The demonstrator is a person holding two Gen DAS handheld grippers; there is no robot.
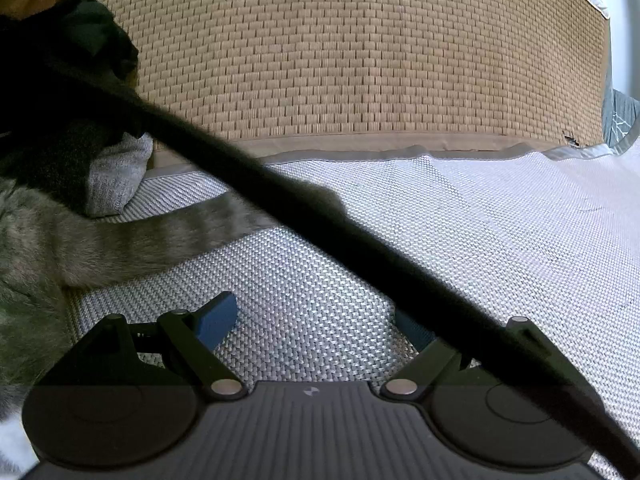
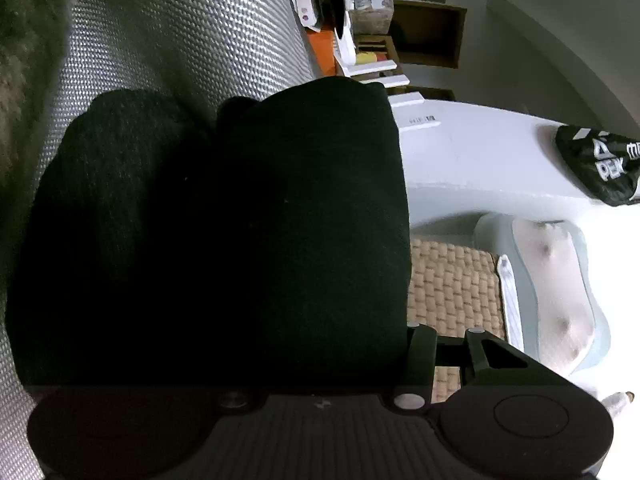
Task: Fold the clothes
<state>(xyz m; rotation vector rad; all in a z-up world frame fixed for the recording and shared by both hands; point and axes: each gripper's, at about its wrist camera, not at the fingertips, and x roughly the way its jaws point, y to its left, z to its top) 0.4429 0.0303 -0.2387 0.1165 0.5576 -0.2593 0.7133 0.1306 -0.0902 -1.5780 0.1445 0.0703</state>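
A black garment (image 2: 240, 220) fills the left and middle of the right wrist view. It is bunched over my right gripper (image 2: 312, 340) and hides both fingertips; only the right-hand finger linkage (image 2: 420, 360) shows, pressed against the cloth's edge. The jaws look closed on this bundle. In the left wrist view a taut black strip of the garment (image 1: 320, 216) runs diagonally from upper left to lower right and crosses over the right blue pad (image 1: 412, 330). My left gripper (image 1: 316, 320) is open just above the silver woven mat (image 1: 480, 220), with nothing between its pads.
Grey fuzzy fabric (image 1: 60, 248) and a grey knit piece (image 1: 116, 176) lie at the left. Behind the silver mat lies a tan woven mat (image 1: 360, 60). A person in dark clothes (image 1: 60, 40) is at upper left. Cluttered shelves (image 2: 372, 40), a black bag (image 2: 600, 168) and a pale cushion (image 2: 560, 288) are on the right.
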